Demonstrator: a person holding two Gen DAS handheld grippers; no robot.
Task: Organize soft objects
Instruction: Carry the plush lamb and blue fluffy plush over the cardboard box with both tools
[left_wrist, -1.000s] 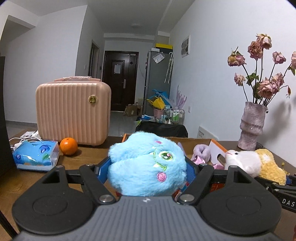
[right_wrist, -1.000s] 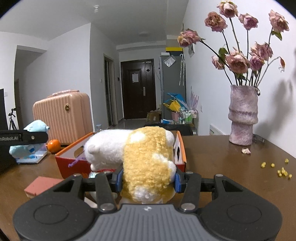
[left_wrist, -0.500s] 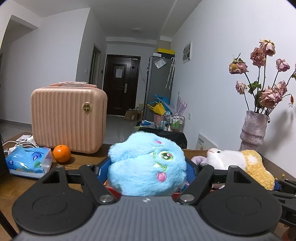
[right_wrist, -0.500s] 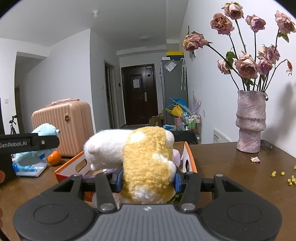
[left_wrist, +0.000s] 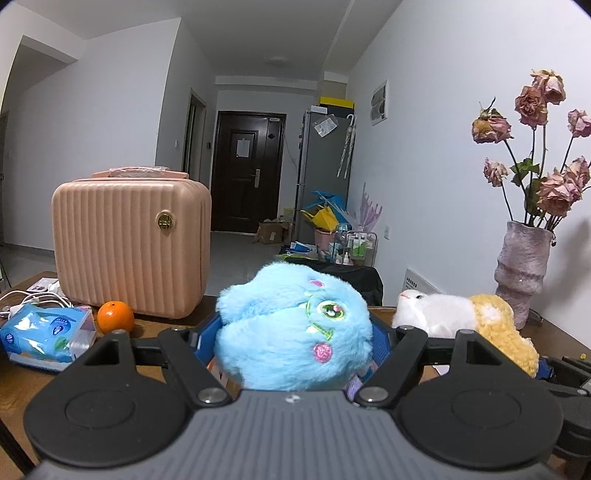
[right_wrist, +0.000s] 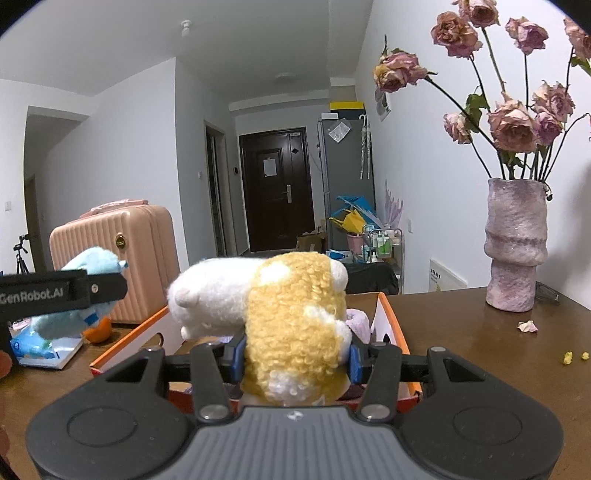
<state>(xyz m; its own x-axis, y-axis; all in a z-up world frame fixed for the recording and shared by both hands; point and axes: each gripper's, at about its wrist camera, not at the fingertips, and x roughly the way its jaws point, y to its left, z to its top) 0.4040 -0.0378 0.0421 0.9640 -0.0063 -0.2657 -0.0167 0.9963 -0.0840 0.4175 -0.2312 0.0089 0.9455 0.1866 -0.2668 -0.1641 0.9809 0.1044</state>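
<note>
Left wrist: blue plush (left_wrist: 291, 328) clamped between tool (left_wrist: 293, 341) fingers.

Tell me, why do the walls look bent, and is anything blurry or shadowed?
Left wrist view: fisheye lens bows the walls and darkens the corners; the blue plush toy is sharp. Right wrist view: same curving; the vase of dried roses casts a soft shadow on the wall.

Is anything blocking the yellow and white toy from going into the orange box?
Nothing visible does. The right gripper holds the yellow and white plush just above the open orange box; only a pale purple soft thing already lies inside.
</note>
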